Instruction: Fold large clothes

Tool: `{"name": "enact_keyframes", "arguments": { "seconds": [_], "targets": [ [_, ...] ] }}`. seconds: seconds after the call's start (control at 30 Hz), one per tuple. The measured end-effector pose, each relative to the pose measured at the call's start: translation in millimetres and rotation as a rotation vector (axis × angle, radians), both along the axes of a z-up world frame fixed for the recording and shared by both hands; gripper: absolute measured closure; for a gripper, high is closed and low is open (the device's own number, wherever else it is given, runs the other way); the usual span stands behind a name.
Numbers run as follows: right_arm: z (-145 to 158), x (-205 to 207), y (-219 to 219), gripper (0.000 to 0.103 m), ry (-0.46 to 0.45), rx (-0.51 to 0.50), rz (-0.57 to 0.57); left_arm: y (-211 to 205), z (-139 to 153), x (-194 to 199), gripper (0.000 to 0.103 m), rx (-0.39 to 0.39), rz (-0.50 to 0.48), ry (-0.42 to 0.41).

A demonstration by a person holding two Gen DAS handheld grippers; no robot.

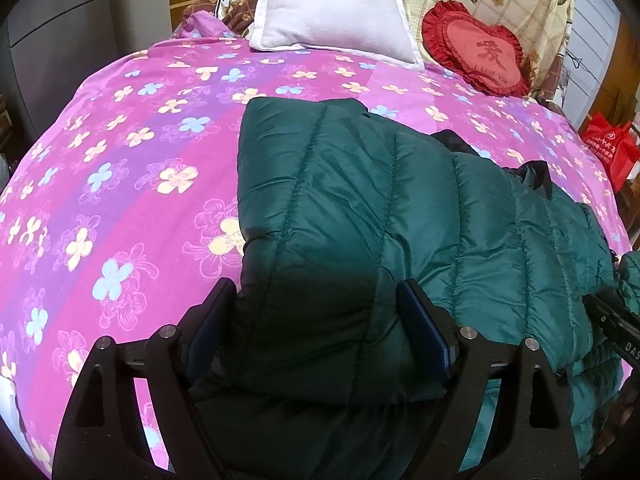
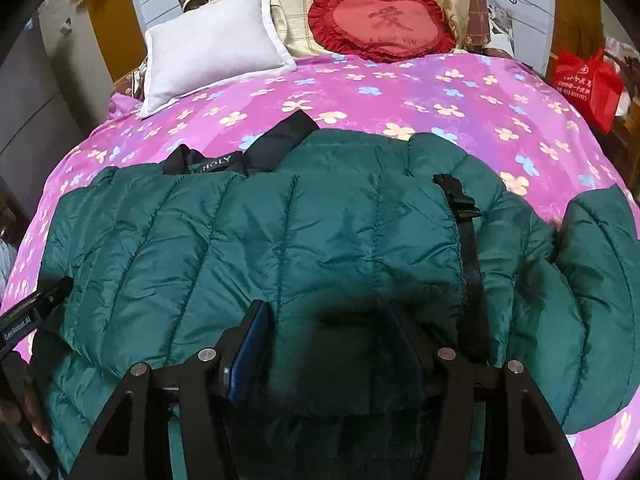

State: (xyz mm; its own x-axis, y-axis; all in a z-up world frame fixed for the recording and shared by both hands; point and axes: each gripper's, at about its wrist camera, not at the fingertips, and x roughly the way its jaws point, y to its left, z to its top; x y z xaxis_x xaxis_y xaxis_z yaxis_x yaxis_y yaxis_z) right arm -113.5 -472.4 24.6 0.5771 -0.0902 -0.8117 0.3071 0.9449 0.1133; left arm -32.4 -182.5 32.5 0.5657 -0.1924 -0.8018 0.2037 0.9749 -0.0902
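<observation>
Setting: a bed (image 1: 120, 168) under a pink and purple flowered cover, chosen here as a broad soft surface for folding.
Landmark: a dark green quilted puffer jacket (image 1: 360, 208) lies spread across the near half of the bed, already doubled over on itself, black lining and a black strap with a buckle (image 2: 460, 200) showing.
Left of the jacket: bare flowered cover only.
Left gripper (image 1: 320, 316): it straddles the jacket's near left corner. Its fingers (image 1: 420, 328) stand wide apart, and the thick padded fold fills the gap between them; whether they press on it or only flank it I cannot tell.
Right gripper (image 2: 324, 336): it sits at the jacket's near edge, further right, close to the strap. Its fingers (image 2: 250, 352) are about half apart with a puffed bunch of fabric between them; a firm pinch looks likely but is not certain.
Likely reason: both grippers take the near hem at once so the bulky layer can be handled evenly.
Beyond the jacket: a white pillow (image 1: 332, 8), then a red heart-shaped cushion (image 1: 476, 48) at the head of the bed.
Far right of the jacket: a red bag (image 2: 588, 84) beside the bed.
</observation>
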Motion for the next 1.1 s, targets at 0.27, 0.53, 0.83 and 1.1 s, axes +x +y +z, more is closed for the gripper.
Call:
{"name": "enact_keyframes", "arguments": {
  "seconds": [0.27,0.53,0.83,1.1],
  "targets": [
    [-6,-3,8,0.044,-0.024,-0.062,0.005,4,-6,2,0.014,-0.02,0.008,0.005],
    [-6,-6,11,0.044,-0.032,-0.077,0.004,6,-7,1,0.011,-0.022,0.012,0.01],
    [18,-42,13,0.044,-0.048,-0.007,-0.016,28,17,-34,0.011,-0.066,0.003,0.029],
    [45,-84,20,0.033,-0.099,-0.053,-0.023,6,45,-73,0.011,-0.113,-0.081,0.009]
  ]
}}
